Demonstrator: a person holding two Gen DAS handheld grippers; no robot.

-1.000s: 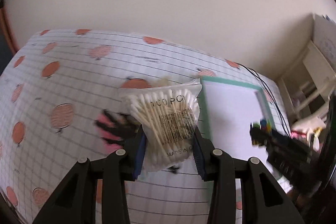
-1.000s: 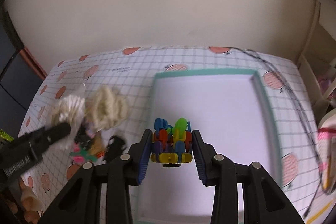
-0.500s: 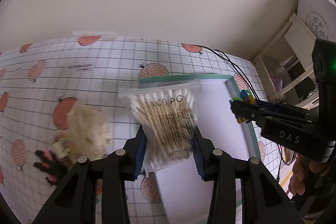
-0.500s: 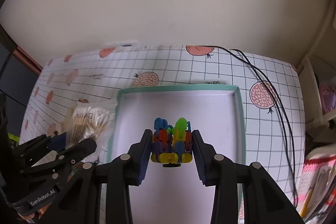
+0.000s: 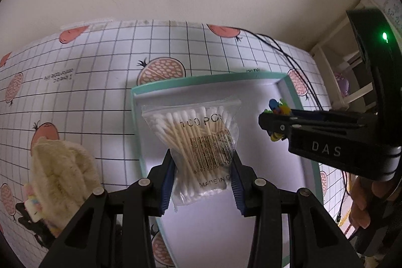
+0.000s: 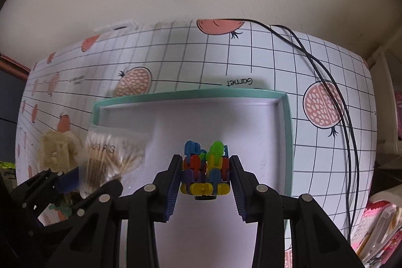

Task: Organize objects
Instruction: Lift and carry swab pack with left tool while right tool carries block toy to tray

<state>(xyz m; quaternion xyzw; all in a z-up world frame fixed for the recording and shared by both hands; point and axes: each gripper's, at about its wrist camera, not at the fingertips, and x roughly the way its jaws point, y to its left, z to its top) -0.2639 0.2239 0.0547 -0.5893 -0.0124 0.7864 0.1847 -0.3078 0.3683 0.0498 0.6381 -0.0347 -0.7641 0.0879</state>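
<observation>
My left gripper (image 5: 202, 168) is shut on a clear bag of cotton swabs (image 5: 198, 140), held over the left part of a shallow teal-rimmed white box (image 5: 201, 83). My right gripper (image 6: 205, 171) is shut on a bundle of colourful plastic clips (image 6: 204, 168), held over the middle of the same box (image 6: 286, 117). In the left wrist view the right gripper (image 5: 273, 122) comes in from the right with the clips (image 5: 277, 106). In the right wrist view the left gripper (image 6: 83, 180) and the swab bag (image 6: 110, 155) show at lower left.
A fluffy cream cloth (image 5: 62, 167) lies left of the box on the grid-and-fruit tablecloth (image 5: 100, 54), with small toys (image 5: 32, 202) beside it. Black cables (image 6: 326, 92) run along the table's right side. A white shelf (image 5: 346, 82) stands at right. A wall backs the table.
Both grippers have moved right and down with their loads, from beside and at the near end of the box to over its inside. The box has grown larger in both views.
</observation>
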